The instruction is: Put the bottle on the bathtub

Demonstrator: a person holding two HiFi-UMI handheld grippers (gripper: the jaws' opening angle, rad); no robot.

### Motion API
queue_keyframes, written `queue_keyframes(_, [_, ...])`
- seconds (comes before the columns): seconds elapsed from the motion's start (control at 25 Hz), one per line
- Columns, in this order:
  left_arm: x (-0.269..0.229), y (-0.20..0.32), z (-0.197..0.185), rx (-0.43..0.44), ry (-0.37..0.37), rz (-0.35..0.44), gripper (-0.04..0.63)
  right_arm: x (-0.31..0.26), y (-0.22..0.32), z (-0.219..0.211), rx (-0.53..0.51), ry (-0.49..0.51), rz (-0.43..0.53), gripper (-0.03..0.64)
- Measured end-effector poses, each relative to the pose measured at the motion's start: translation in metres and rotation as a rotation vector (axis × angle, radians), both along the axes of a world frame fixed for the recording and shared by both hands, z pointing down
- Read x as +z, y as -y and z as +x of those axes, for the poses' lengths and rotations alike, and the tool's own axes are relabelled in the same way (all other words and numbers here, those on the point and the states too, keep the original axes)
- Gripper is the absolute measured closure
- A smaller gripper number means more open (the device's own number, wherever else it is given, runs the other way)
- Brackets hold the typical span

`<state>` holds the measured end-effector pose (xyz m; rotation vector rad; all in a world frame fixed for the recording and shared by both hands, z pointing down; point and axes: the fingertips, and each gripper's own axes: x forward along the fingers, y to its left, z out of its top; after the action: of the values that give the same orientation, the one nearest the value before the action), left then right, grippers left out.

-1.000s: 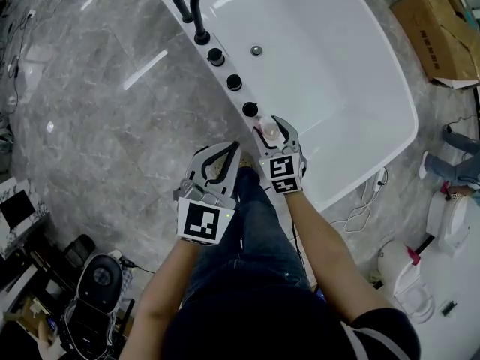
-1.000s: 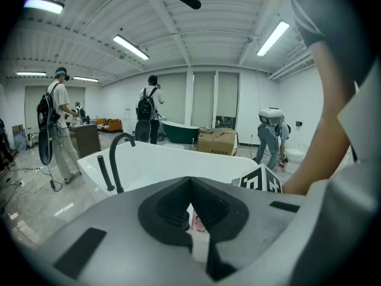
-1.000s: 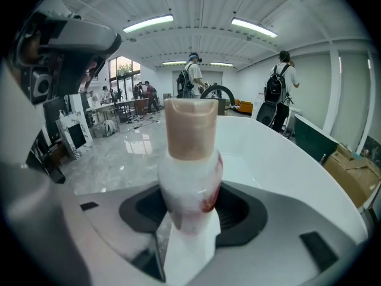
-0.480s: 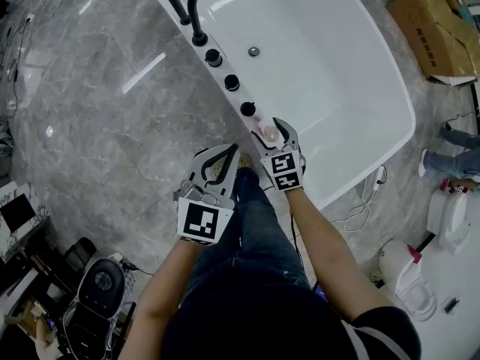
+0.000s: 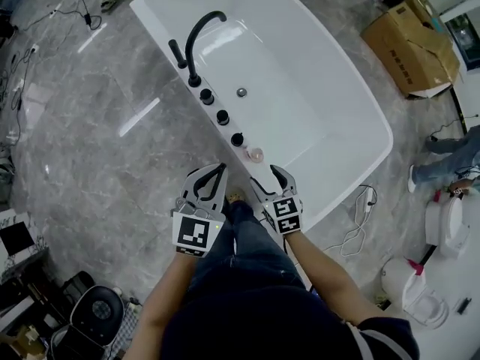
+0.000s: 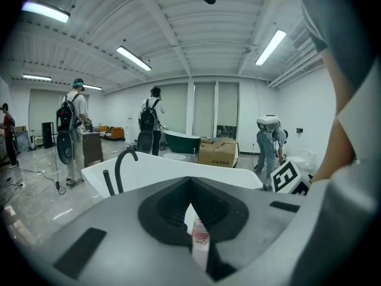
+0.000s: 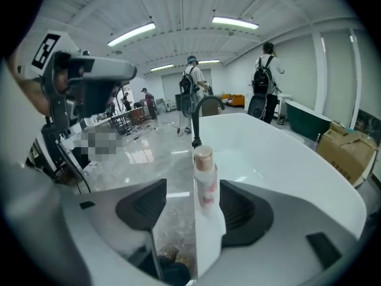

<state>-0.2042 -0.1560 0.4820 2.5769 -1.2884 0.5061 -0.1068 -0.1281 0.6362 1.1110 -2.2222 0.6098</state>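
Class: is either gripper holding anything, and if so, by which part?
Nothing is held. The bottle stands free on the bathtub rim, ahead of the open right gripper. The left gripper is shut and empty.

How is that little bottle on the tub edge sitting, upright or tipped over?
Upright. In the right gripper view the bottle stands on the bathtub rim with its cap on top, and nothing is holding it.

Bottle on the tub rim
The bottle stands on the bathtub rim, in line with three knobs and the faucet behind; the right gripper lies near, in front of it.
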Motion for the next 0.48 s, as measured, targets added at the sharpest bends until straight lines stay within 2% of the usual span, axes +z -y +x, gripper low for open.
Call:
queue_keyframes(0.08, [-0.014,-0.001,-0.004,-0.024,-0.012,0.024,0.575,-0.031,-0.001,0.003,0.031,0.036,0.050,0.344])
queue_keyframes(0.16, [-0.029,-0.001,-0.007,-0.053,-0.028,0.054,0.575,-0.066,0.004,0.005,0.057,0.075,0.113,0.483])
queue_keyframes(0.24, [-0.045,-0.002,-0.010,-0.083,-0.046,0.088,0.575,-0.101,0.011,0.005,0.075,0.119,0.168,0.547])
queue_keyframes(0.32, [-0.062,-0.003,-0.014,-0.113,-0.058,0.125,0.575,-0.136,0.019,0.003,0.087,0.176,0.214,0.578])
queue_keyframes(0.48, [-0.108,-0.001,-0.031,-0.186,-0.059,0.223,0.575,-0.218,0.038,-0.010,0.090,0.279,0.343,0.590])
